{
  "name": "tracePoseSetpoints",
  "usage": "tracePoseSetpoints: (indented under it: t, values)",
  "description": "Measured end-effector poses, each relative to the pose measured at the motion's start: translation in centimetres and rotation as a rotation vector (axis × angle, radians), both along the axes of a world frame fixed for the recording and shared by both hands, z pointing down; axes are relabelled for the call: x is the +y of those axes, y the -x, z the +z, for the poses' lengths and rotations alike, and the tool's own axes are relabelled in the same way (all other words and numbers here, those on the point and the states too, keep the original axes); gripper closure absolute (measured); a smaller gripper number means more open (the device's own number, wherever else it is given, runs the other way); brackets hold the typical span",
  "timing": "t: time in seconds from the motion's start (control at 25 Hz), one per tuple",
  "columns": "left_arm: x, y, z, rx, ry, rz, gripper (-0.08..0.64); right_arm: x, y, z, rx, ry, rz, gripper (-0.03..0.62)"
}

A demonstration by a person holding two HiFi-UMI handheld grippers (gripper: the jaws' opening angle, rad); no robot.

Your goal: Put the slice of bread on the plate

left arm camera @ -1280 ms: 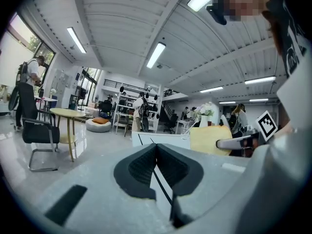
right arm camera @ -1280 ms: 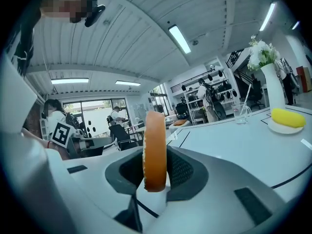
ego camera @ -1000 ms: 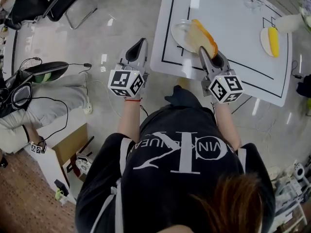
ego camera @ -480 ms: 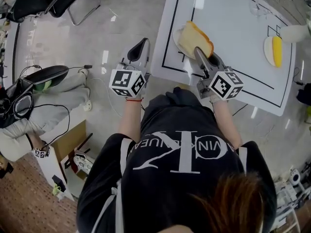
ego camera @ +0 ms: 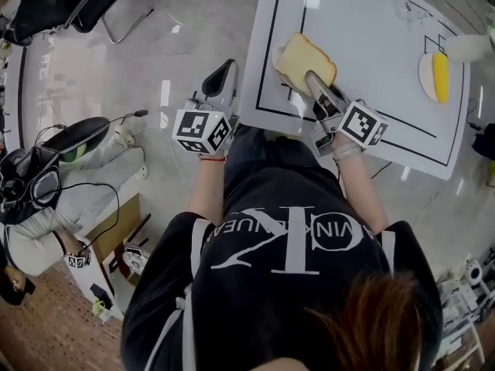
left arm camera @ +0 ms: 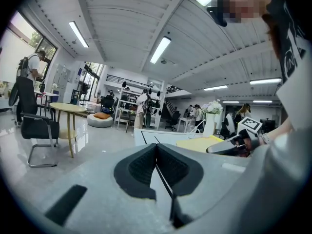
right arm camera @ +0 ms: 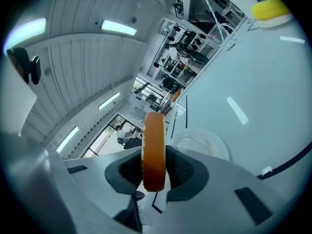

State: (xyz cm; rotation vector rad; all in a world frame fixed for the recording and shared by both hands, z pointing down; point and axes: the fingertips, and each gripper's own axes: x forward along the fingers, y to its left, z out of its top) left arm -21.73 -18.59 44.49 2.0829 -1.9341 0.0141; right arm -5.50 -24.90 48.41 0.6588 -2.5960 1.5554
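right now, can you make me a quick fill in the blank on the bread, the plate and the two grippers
1. The right gripper is shut on the slice of ____.
2. In the head view that slice covers most of the ____.
3. The left gripper, shut and empty, is over the ____, not the table.
Missing words: bread; plate; floor.

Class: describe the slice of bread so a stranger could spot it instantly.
Find the white table with black lines. Near its left edge, the right hand-held gripper clamps the slice of bread over a clear plate. It is tan, brown-crusted; the far plate holds something yellow.
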Motion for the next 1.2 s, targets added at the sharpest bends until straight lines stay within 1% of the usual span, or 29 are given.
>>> tracePoseSetpoints:
  t: [0.12,0.24,0.4,0.52,0.6,0.68,0.84,1.0,1.2]
  values:
    - [-1.4,-0.3,0.0,0.009,0.002,0.05,0.549,0.1,0.6,0.2,-0.019,0.056,0.005,0.492]
    - [-2.7,-0.3,-0.2,0.014,-0.004,0.106,0.549,0.0,0.5,0.9,0.016,0.087,0.031,0.491]
    - [-4.1,0.7,-0.1,0.032,0.0,0.143,0.549,-0.3,0.4,1.8,0.06,0.12,0.067,0.491]
    - [-5.0,1.1,-0.2,0.036,-0.003,0.173,0.549,-0.5,0.2,2.5,0.112,0.13,0.089,0.463]
    - [-5.5,1.5,-0.3,0.039,-0.002,0.192,0.549,-0.6,0.3,2.8,0.176,0.114,0.093,0.44]
    - [-5.9,1.9,0.0,0.046,0.005,0.206,0.549,-0.6,0.3,3.3,0.26,0.086,0.092,0.414]
    - [-6.9,2.3,0.4,0.058,0.018,0.234,0.549,-0.7,0.1,3.8,0.414,0.008,0.088,0.349]
    - [-7.9,2.2,0.4,0.065,0.021,0.263,0.551,-1.0,-0.5,4.0,0.53,-0.056,0.104,0.306]
    - [-8.5,2.3,0.6,0.079,0.026,0.291,0.551,-1.2,-1.4,4.3,0.674,-0.128,0.127,0.228]
